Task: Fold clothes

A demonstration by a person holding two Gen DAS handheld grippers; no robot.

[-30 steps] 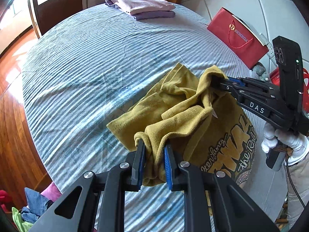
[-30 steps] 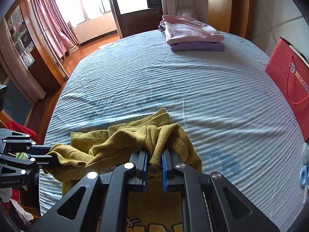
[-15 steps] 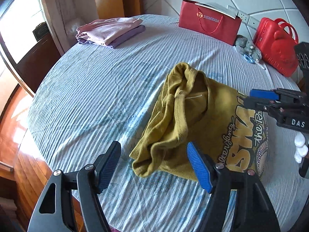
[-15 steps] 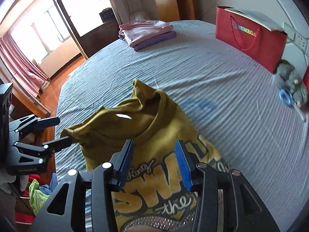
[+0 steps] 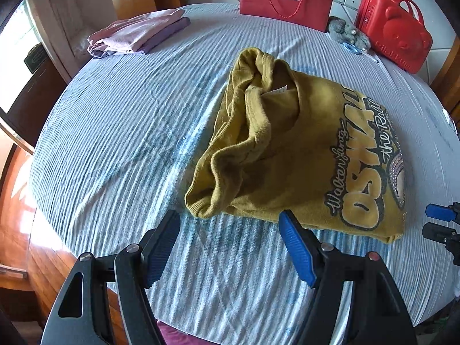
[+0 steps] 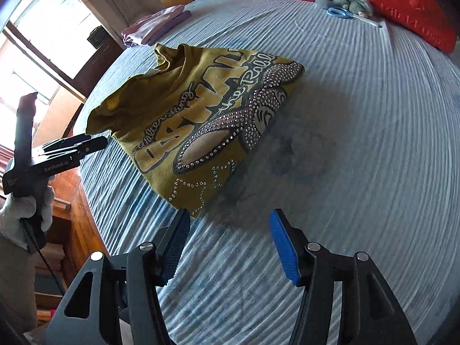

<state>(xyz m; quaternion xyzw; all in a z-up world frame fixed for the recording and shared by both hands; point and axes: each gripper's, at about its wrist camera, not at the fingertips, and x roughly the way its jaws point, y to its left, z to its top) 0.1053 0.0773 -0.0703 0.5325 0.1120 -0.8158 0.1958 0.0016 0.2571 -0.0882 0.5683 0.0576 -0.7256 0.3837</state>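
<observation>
One mustard-yellow sweatshirt [image 5: 302, 149], printed and studded on its upper face, lies part-folded on the striped bedsheet [image 5: 120, 132], towards the near right of the bed in the left wrist view. Collar end and bunched sleeve cuff [image 5: 201, 204] sit heaped along its left edge, loose and uneven; the hem corner lies flat at the near right.

Left gripper [image 5: 230, 244]: jaws spread wide, holding nothing, hovering just near the cuff. Right gripper [image 6: 230, 244]: jaws likewise spread, empty, just beside the studded hem corner [image 6: 192, 210].

Surroundings: folded pink and lilac garments [image 5: 138, 36] at the far left; red paper bag [image 5: 284, 1], grey plush toy [image 5: 345, 33], scissors [image 6: 350, 14] and red case [image 5: 394, 28] along the far edge, all well apart from the sweatshirt.

Risks, as judged:
- Heaped collar and cuff likely trap creases if folded over without flattening.
- A pinch on the top layer only would peel the fold open.
- Studded print may snag on the ribbed sheet and drag the bundle askew.
- Cuff lies near the bed's edge; a careless pull could slide fabric off.
</observation>
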